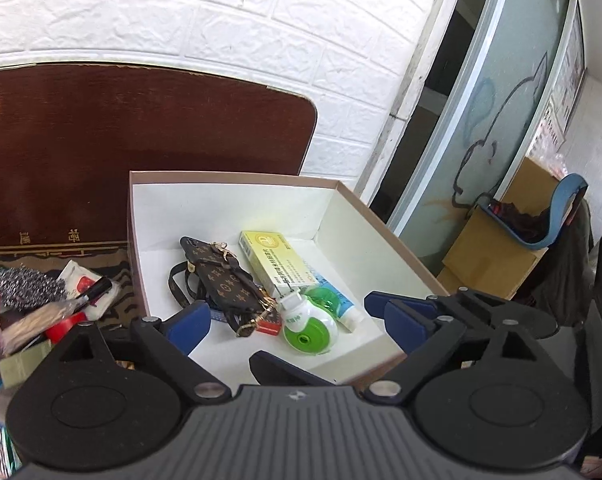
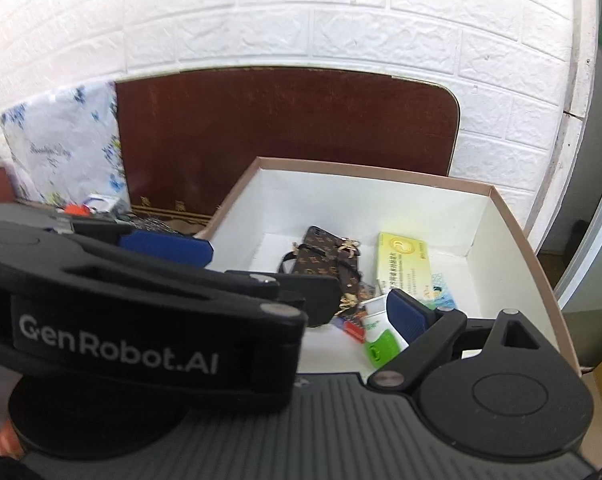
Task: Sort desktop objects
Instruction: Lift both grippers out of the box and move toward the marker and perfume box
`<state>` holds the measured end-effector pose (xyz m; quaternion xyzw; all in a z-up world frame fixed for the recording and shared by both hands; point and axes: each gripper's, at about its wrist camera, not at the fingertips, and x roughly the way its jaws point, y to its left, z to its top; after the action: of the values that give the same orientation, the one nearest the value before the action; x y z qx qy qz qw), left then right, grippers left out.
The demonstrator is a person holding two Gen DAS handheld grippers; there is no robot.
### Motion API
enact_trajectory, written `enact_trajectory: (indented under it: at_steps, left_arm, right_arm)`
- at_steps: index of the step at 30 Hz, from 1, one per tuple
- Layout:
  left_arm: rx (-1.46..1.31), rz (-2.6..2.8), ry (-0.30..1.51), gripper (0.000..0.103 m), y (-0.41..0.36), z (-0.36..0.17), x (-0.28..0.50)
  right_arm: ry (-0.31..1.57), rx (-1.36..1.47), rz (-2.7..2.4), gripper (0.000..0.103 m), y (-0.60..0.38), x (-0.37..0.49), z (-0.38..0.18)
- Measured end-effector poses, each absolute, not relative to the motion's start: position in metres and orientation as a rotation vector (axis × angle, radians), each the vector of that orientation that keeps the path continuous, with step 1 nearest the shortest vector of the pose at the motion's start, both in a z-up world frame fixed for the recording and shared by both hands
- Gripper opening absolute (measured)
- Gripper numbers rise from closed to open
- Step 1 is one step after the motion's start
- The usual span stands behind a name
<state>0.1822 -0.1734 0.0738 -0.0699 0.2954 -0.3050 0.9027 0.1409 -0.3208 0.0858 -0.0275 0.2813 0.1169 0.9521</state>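
Observation:
A white-lined cardboard box (image 1: 229,196) (image 2: 513,216) stands on the brown table. In it lie a brown patterned phone case with a strap (image 1: 217,276) (image 2: 325,256), a yellow medicine carton (image 1: 277,260) (image 2: 405,260), a green-and-white round bottle (image 1: 309,320) (image 2: 381,340), a blue-white tube (image 1: 341,304) and a small red item (image 1: 269,326). My left gripper (image 1: 297,320) is open and empty above the box's near edge. My right gripper (image 2: 293,280) is open and empty; the left gripper's body crosses its view on the left.
A pile of loose things lies left of the box: a steel scourer (image 1: 25,288), a tissue pack (image 1: 85,284), a black marker (image 1: 97,292), red tape (image 1: 65,326). A floral bag (image 2: 65,140) leans on the white brick wall. A glass door (image 1: 501,120) and cardboard cartons (image 1: 497,248) stand right.

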Motion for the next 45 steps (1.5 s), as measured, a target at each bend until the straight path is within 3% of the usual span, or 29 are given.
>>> enact_trajectory:
  at_steps: [11,20,36,42,45]
  left_arm:
    - [-0.135,-0.581,0.482,0.101,-0.144,0.075,0.117]
    - [-0.179,-0.539,0.478,0.103,-0.096,0.038,0.070]
    - [-0.368,-0.381,0.635,0.101,-0.002,-0.033,0.059]
    - [-0.317,-0.398,0.659,0.093,-0.013,-0.041,0.076]
    - [-0.316,-0.383,0.655,0.078,-0.016,-0.043,0.086]
  right_arm:
    - [0.473,-0.094,0.230,0.091,-0.287,0.084,0.095]
    - [0.426,-0.144,0.272,0.091,-0.244,0.034,0.065]
    - [0.630,-0.025,0.365,0.091,-0.200,0.026,-0.022]
    - [0.621,-0.006,0.279,0.085,-0.209,0.043,-0.027]
    - [0.611,-0.006,0.273,0.080,-0.210,0.052,-0.027]
